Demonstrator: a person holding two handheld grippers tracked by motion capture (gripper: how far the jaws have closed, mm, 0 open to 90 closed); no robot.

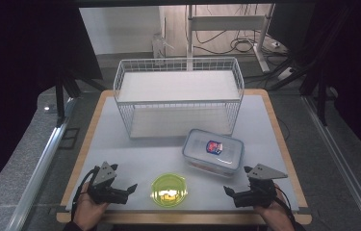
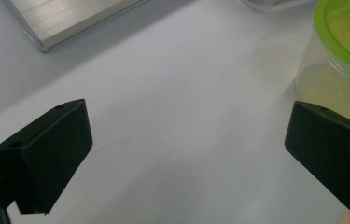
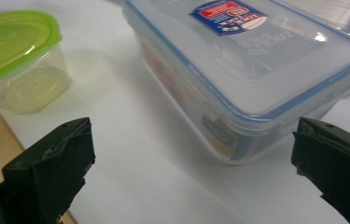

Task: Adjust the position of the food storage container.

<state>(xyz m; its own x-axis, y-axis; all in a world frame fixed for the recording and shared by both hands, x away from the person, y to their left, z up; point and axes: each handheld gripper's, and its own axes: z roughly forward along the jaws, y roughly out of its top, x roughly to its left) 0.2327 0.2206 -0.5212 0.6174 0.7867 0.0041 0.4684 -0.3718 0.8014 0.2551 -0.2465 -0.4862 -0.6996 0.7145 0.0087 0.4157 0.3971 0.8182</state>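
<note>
A round clear tub with a green lid [image 1: 169,190] stands near the table's front edge, between my two grippers. It also appears at the top right of the left gripper view [image 2: 345,51] and the top left of the right gripper view [image 3: 18,60]. A clear rectangular lunch box with a blue-trimmed lid and a sticker [image 1: 213,151] lies behind and right of the tub [image 3: 247,70]. My left gripper [image 1: 131,189] rests at the front left, open, with bare table between its jaws [image 2: 186,149]. My right gripper [image 1: 228,191] rests at the front right, open and empty [image 3: 193,154].
A white wire basket shelf [image 1: 178,96] stands at the back middle of the white table mat [image 1: 135,154]; its metal foot [image 2: 70,23] shows in the left gripper view. The wooden table edge [image 1: 183,219] runs along the front. Cables and stands lie on the floor behind.
</note>
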